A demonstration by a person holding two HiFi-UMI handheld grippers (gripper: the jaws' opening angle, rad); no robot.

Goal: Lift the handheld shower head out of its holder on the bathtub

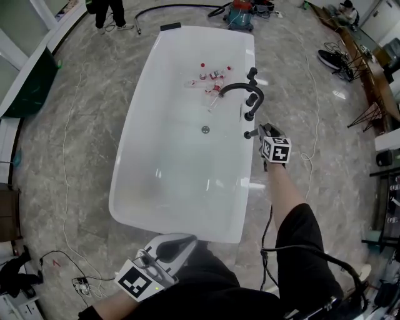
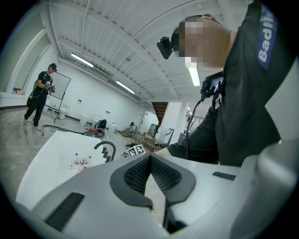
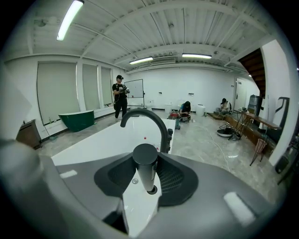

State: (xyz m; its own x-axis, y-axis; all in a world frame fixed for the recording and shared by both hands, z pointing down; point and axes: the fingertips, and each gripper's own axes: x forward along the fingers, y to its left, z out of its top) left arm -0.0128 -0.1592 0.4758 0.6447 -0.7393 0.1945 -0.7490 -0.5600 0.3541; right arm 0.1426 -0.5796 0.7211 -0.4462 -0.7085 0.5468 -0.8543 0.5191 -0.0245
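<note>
A white bathtub (image 1: pixel 187 226) stands on the marble floor, with a black arched faucet (image 1: pixel 240 88) on its right rim. Just in front of the faucet, my right gripper (image 1: pixel 261 132) is shut on the black handheld shower head (image 1: pixel 250 134). In the right gripper view the shower head (image 3: pixel 145 173) stands upright as a dark cylinder between the two pads of the right gripper (image 3: pixel 147 155), its lower end by a dark ring on the white rim. My left gripper (image 1: pixel 187 239) hovers at the tub's near end, shut and empty (image 2: pixel 149 157).
Several small bottles (image 1: pixel 211 79) lie in the tub near the drain (image 1: pixel 205 129). Black knobs (image 1: pixel 251 100) sit beside the faucet. A person (image 1: pixel 109 12) stands beyond the tub, near a vacuum (image 1: pixel 240 15). Cables trail over the floor; tables line the right wall. A green tub (image 3: pixel 77 119) stands far left.
</note>
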